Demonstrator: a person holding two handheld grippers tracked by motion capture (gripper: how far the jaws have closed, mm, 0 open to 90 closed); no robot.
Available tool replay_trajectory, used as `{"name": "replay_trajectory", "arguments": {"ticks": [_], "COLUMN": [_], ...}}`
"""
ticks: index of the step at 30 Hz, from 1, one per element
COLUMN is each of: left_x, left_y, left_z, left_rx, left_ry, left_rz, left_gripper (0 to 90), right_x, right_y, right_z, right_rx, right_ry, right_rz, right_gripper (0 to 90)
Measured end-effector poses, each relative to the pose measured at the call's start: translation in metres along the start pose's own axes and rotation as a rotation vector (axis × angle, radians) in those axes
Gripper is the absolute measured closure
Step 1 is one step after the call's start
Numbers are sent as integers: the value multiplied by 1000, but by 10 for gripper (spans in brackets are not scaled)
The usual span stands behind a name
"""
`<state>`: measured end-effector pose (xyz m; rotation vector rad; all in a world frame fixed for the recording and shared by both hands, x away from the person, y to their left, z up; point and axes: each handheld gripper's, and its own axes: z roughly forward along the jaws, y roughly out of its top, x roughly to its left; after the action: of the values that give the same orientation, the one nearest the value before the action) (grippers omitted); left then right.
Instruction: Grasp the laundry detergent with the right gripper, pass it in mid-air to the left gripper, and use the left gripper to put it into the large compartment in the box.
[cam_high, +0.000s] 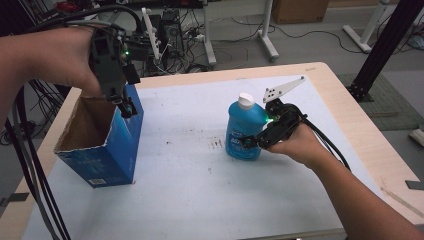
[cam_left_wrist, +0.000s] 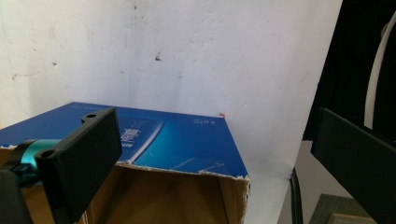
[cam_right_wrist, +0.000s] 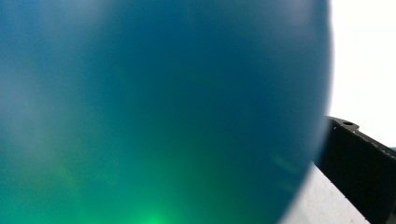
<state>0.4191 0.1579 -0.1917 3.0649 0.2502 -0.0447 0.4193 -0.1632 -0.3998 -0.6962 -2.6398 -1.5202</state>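
Observation:
A blue bottle (cam_high: 243, 132) with a white cap stands upright on the white table cover (cam_high: 190, 190), right of centre. My right gripper (cam_high: 256, 141) reaches it from the right and is shut on its lower body. In the right gripper view the bottle's blue side (cam_right_wrist: 159, 102) sits right against the camera, with one black finger (cam_right_wrist: 364, 168) at its right edge. An open blue cardboard box (cam_high: 107, 150) stands at the left. My left gripper (cam_high: 126, 106) hangs open over the box's right wall (cam_left_wrist: 177, 144), one finger (cam_left_wrist: 79, 158) above the opening, the other outside.
The box's top edge is torn and its brown inside (cam_high: 87, 125) looks empty. Table legs and cables (cam_high: 200, 35) lie on the floor beyond the table's far edge. A black frame post (cam_high: 385, 45) stands at the far right.

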Motion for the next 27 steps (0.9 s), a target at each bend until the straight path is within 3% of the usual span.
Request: {"name": "replay_trajectory", "arguments": {"ticks": [13,26,27], "left_x": [0,1,1], "left_y": [-1,-2,-2], "left_z": [0,1,1], "left_rx": [0,4,4], "left_ry": [2,0,-1], "left_rz": [3,1,4], "left_gripper": [17,17,17], "right_x": [2,4,4], "right_y": [-4,-4,-4], "right_z": [-2,2,1], "right_rx": [-42,-34,-32], "right_ry": [-34,-37,-34], "right_rz": [-24,-52,-53], "right_gripper": [128,202,246]}}
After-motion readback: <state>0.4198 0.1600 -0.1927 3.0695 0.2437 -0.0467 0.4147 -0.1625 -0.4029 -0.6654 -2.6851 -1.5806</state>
